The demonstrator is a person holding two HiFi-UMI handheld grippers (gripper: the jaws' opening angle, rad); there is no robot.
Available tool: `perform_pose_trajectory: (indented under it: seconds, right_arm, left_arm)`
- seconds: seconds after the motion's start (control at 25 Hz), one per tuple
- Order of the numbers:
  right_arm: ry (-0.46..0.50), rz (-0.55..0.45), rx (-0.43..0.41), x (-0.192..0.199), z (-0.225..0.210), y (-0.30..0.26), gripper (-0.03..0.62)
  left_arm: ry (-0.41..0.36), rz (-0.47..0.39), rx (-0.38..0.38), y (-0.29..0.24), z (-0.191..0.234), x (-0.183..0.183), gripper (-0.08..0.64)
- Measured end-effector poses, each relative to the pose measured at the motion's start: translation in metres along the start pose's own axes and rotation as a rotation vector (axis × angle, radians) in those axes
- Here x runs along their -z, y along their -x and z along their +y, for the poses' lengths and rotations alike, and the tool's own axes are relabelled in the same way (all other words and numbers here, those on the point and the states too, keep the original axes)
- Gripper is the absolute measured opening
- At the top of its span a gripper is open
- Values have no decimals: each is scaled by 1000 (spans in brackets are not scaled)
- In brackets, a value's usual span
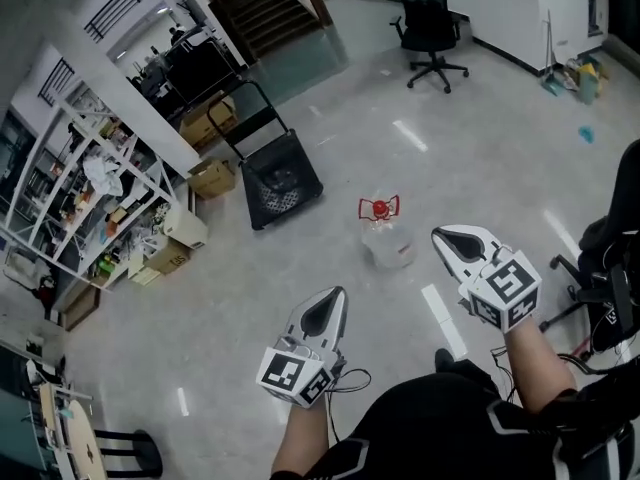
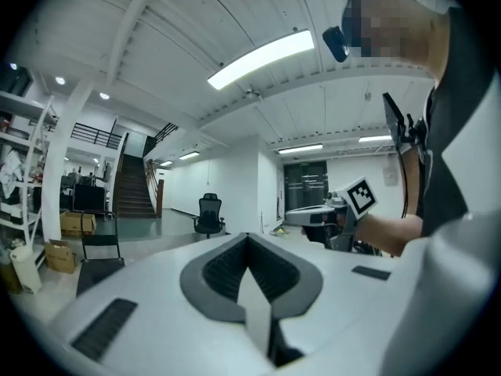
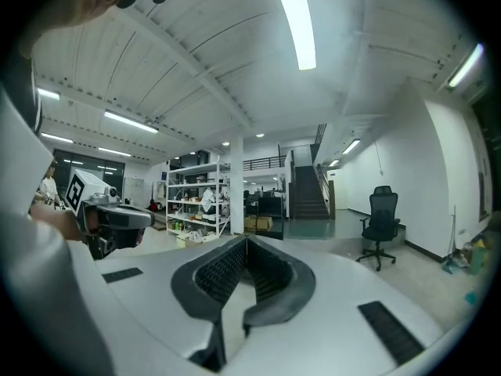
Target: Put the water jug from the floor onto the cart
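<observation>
Clear plastic water jug (image 1: pixel 388 248) w/ red cap & red carry handle on top: stands upright on the grey glossy floor (image 1: pixel 480 148), seen from above. Body is see-through, so the floor shows thru it. Black flat platform cart (image 1: pixel 283 183) w/ black tube push handle raised at its far end: parked on the floor up-left of the jug in head view, near but apart, no contact. Jug not yet on cart.

Open-plan laboratory and office hall: cluttered white storage shelving (image 1: pixel 90 198) and cardboard boxes (image 1: pixel 212 177) at left, a black platform cart (image 1: pixel 282 183) beside them, a swivel office chair (image 1: pixel 430 28) far right, a staircase (image 1: pixel 265 8) beyond.
</observation>
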State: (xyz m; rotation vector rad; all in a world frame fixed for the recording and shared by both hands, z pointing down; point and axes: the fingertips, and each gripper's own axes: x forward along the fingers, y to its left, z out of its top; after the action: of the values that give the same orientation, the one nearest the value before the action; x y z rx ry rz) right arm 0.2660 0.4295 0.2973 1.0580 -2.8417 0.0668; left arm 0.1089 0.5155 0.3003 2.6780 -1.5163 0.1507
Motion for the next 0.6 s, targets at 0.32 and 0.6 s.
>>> perform_pose_trajectory:
  seconds: [0.32,0.6]
  right_arm:
    - [-38,-34,-52,-6,-81,-61,3]
    - [-97,-23,-48,9,-126,-130,5]
  left_arm:
    - [-2,35,-59,-77,42,-8,-9]
    - [32,61,-52,-126,96,6,-9]
